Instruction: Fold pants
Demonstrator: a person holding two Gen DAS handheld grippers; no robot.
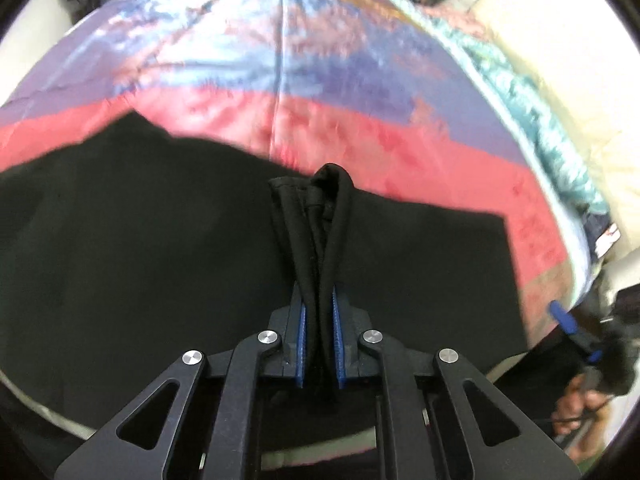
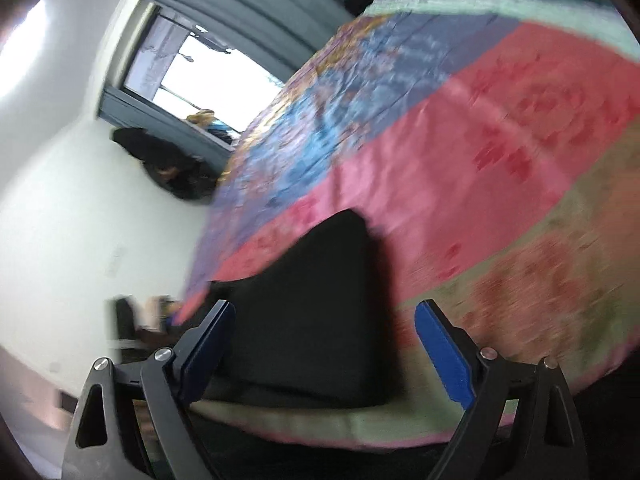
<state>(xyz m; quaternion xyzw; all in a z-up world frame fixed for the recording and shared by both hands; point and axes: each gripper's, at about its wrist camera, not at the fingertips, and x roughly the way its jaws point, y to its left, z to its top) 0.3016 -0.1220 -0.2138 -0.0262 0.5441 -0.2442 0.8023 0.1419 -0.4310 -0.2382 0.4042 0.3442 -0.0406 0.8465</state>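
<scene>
L tool (image 1: 319, 340) pinching bunched edge of black pants (image 1: 160, 260) on patterned bedspread (image 1: 320, 80); R tool (image 2: 324, 344) spread wide, holding nothing.

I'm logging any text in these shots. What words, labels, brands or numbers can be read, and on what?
None can be read.
Small white-and-red tag at the edge of the bedspread: too blurred to read.
Black pants, left gripper, right gripper: no text shows.

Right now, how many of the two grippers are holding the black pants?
1. The left gripper is shut on a bunched fold of the black pants. The right gripper is open above the pants on the quilt, holding nothing.
</scene>
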